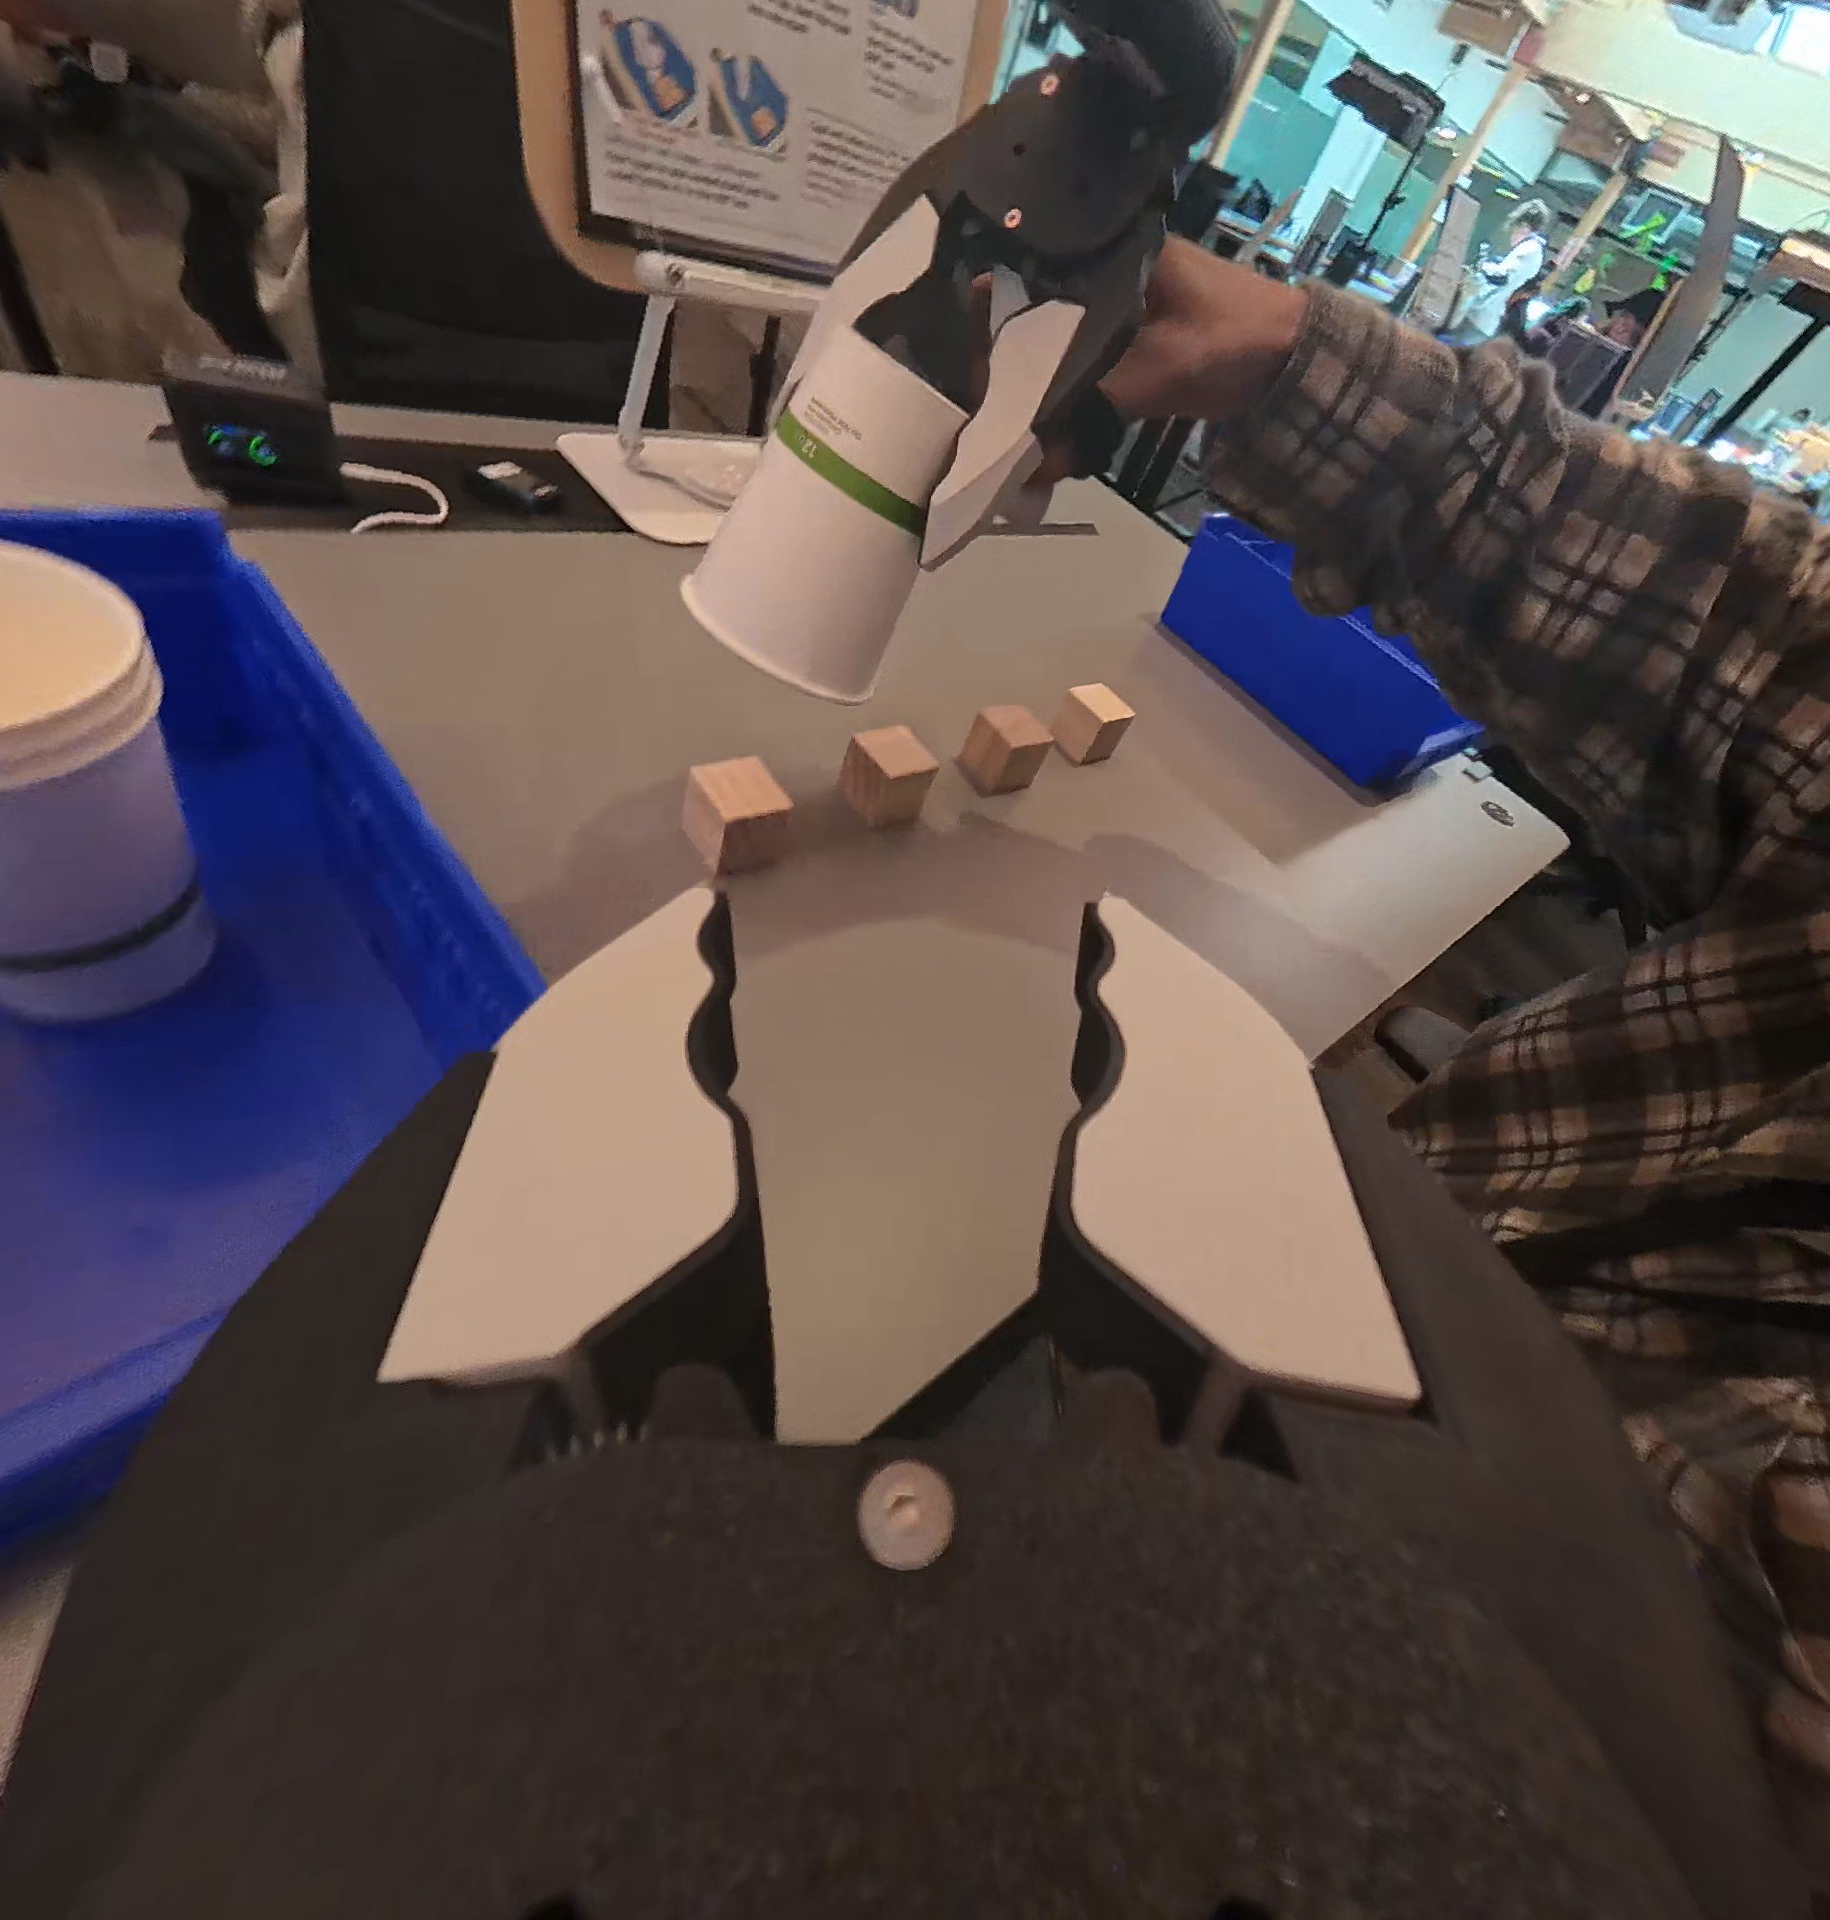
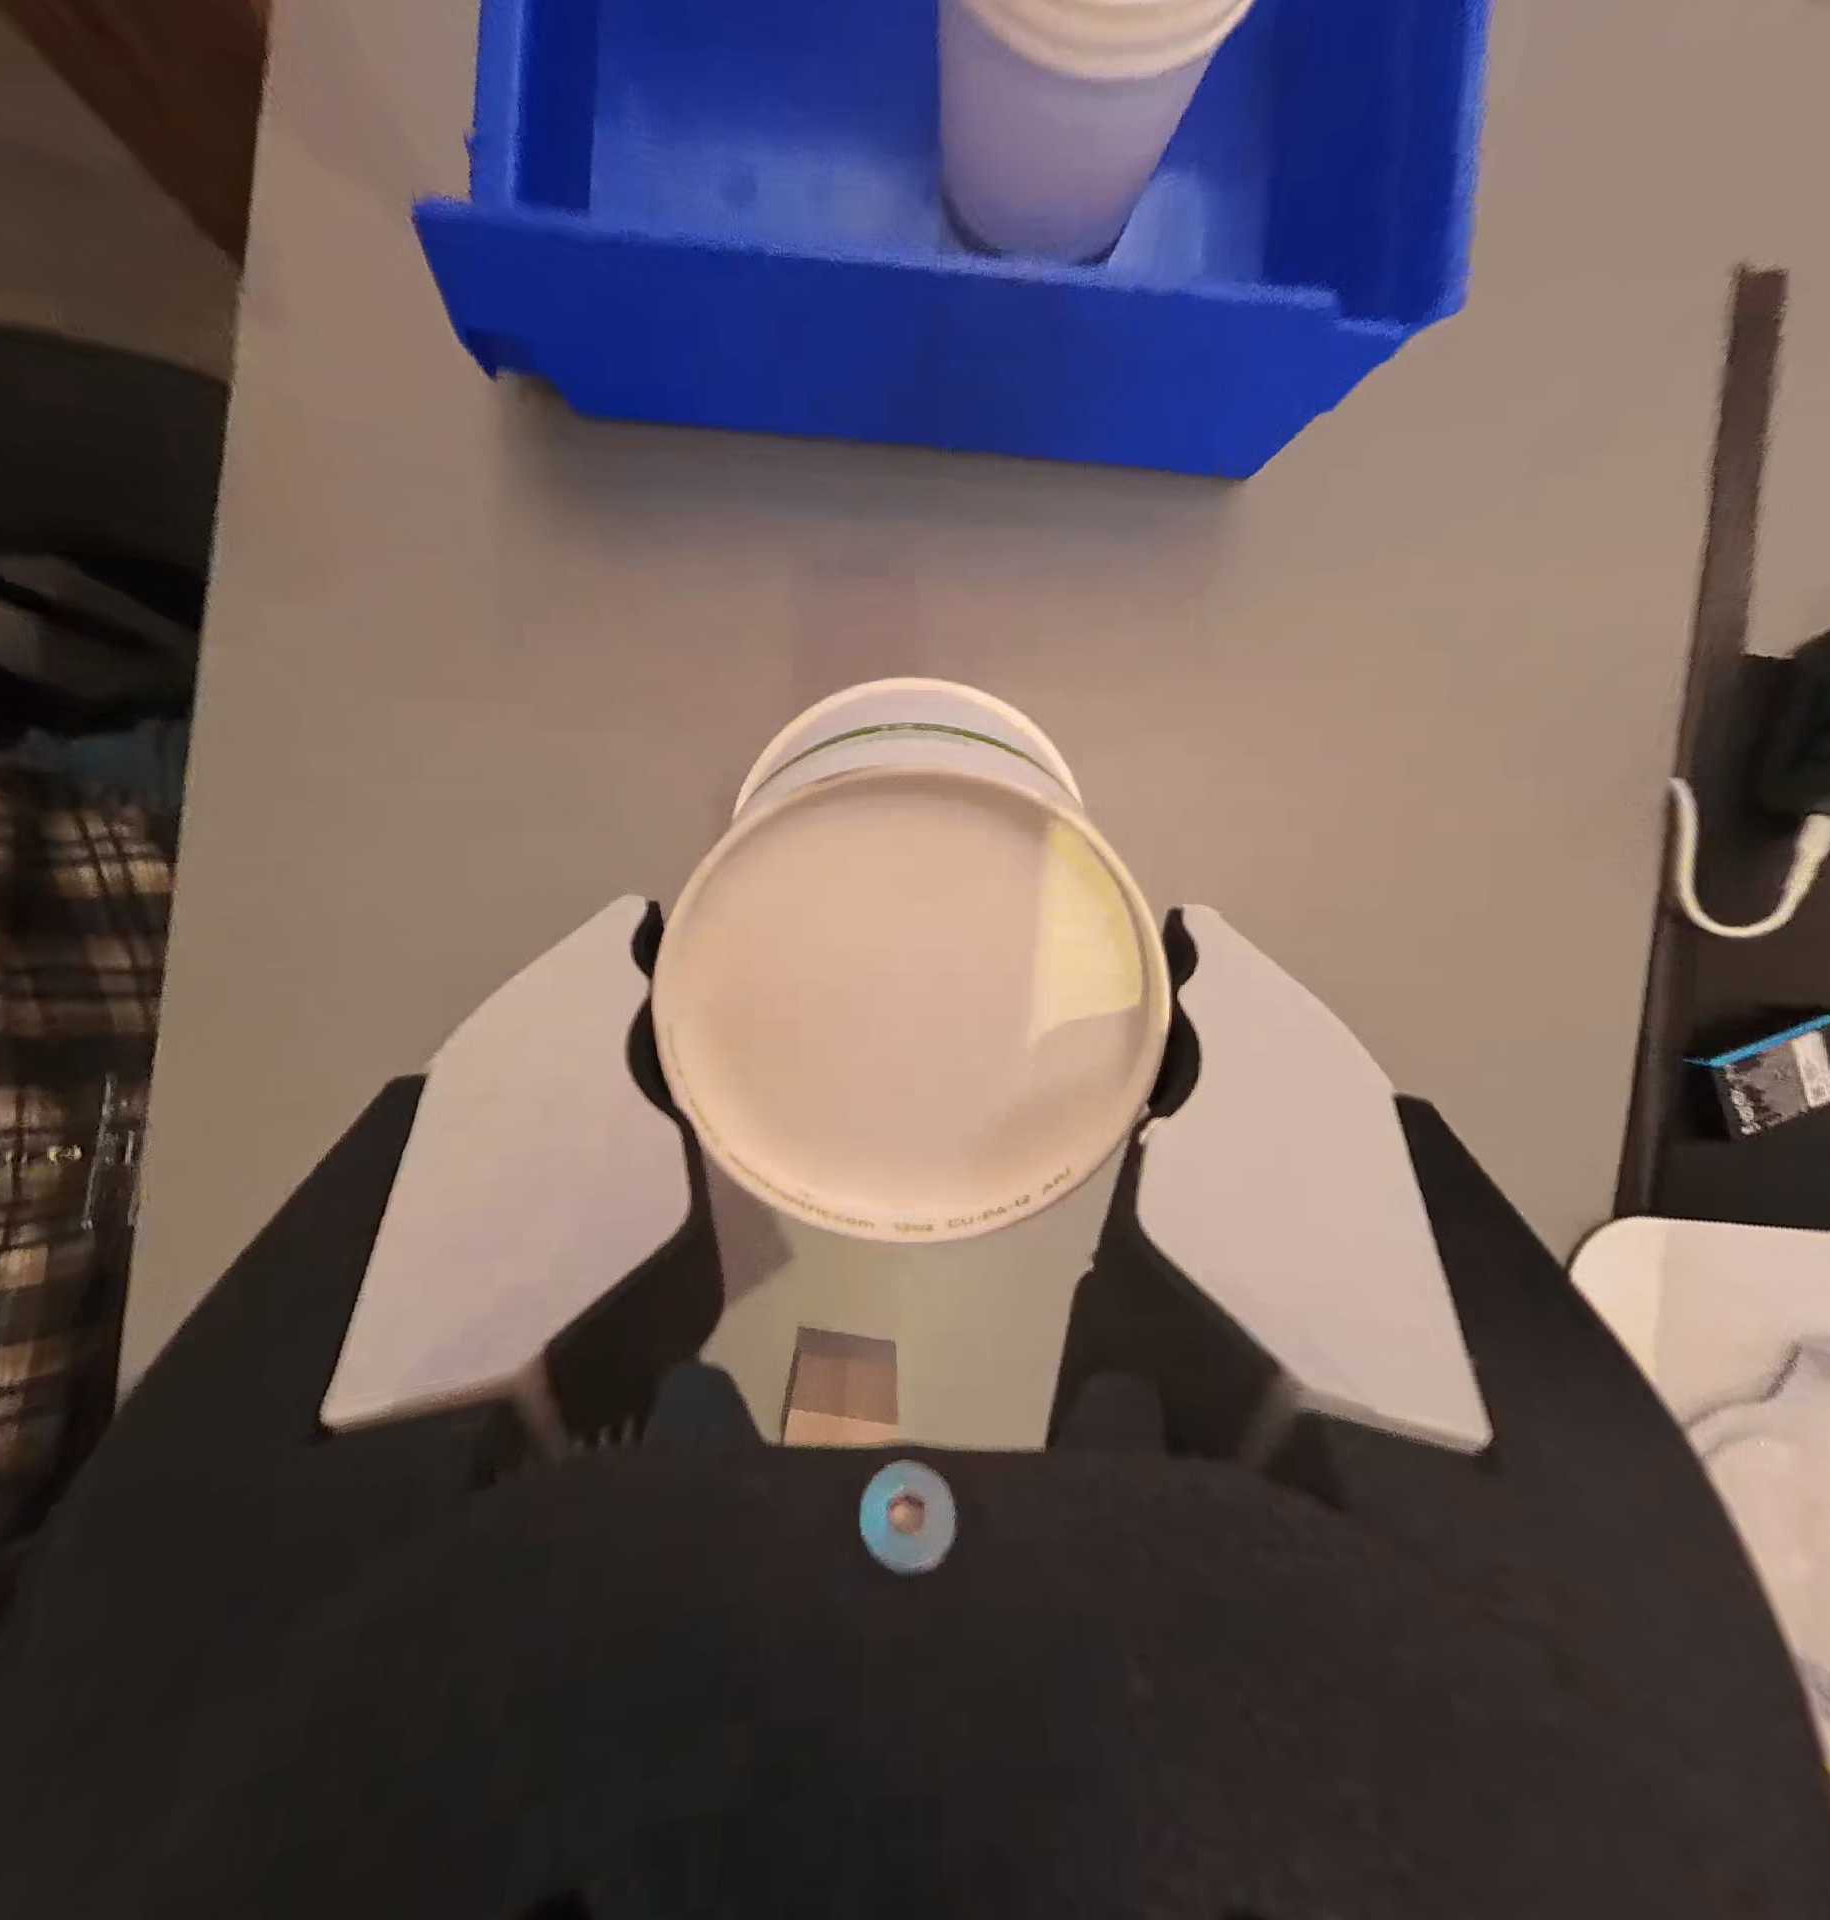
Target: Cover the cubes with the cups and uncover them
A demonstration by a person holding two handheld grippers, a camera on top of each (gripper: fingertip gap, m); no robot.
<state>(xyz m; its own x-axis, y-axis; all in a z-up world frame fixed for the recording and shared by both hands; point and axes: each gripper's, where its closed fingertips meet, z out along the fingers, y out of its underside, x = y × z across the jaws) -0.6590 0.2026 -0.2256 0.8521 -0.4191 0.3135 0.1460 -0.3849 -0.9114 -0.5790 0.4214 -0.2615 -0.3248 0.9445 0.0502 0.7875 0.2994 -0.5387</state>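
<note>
White paper cup hangs mouth-down, pinched near its base by the right gripper, evidently so it can drop over the wooden cubes below. Left gripper, spread and empty, waits just short of them.

1. Looks like a demo station in a large open workshop or lab hall.
2. Ahead of the left tongs, past the grey table: a printed instruction board on a white stand.
3. Far right of that: high ceiling, light stands, workbenches, a distant person.
4. Left of the left tongs: a blue plastic bin of stacked paper cups.
5. Right of the right tongs: a camera battery and a white cable.
</note>
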